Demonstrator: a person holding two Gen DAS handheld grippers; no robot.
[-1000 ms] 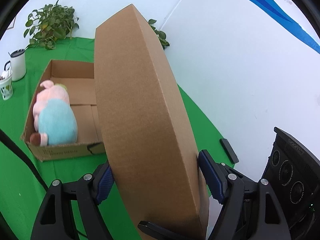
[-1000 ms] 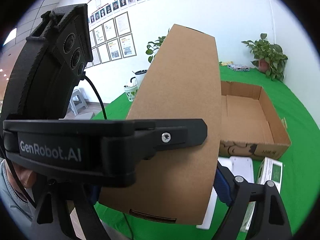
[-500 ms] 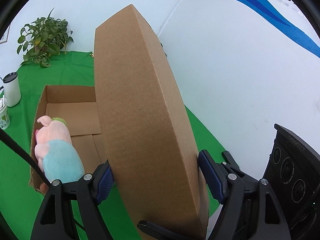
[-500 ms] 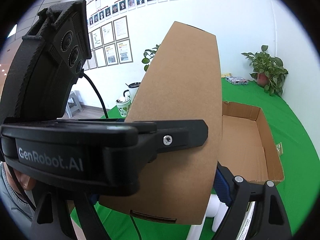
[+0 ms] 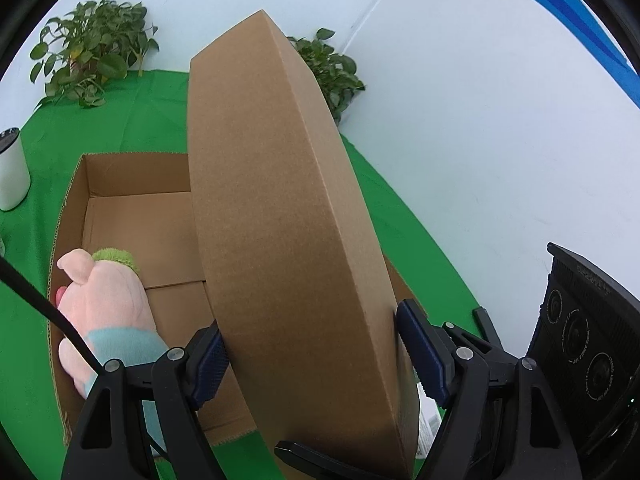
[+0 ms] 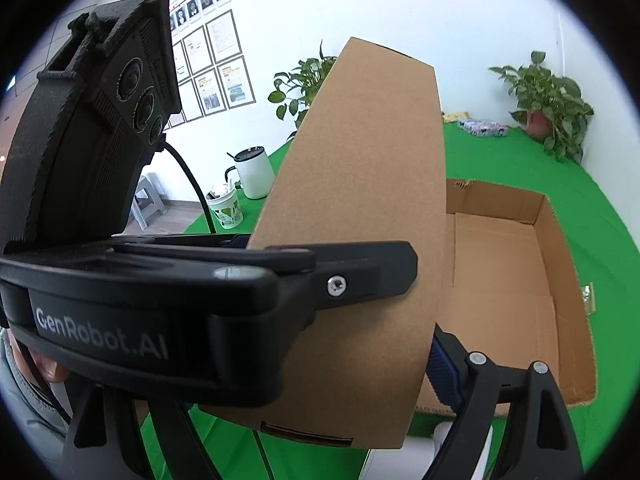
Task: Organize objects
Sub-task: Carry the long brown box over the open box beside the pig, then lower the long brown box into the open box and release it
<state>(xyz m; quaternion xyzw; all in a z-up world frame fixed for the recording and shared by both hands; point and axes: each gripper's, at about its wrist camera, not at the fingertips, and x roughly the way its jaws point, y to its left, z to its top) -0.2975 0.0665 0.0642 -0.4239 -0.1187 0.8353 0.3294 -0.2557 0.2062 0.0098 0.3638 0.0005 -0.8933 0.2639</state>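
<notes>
A brown cardboard lid (image 5: pixel 280 220) stands on edge, held above an open cardboard box (image 5: pixel 132 216) on the green table. My left gripper (image 5: pixel 316 360) is shut on the lid's near end, blue pads on both faces. My right gripper (image 6: pixel 340 364) is shut on the same lid (image 6: pixel 368 200) from the other side; its left finger is hidden behind the left gripper's body. A pink and blue plush pig (image 5: pixel 108 312) lies inside the box at its left wall. The box (image 6: pixel 520 280) also shows in the right wrist view.
Potted plants (image 5: pixel 92 60) stand at the table's back. A white mug (image 5: pixel 12 172) and a paper cup (image 6: pixel 226 208) stand left of the box. White packages (image 6: pixel 460 440) lie below the lid. The wall is close on the right.
Both grippers have carried the lid forward over the open box. The box and the pig now sit closer and lower in view.
</notes>
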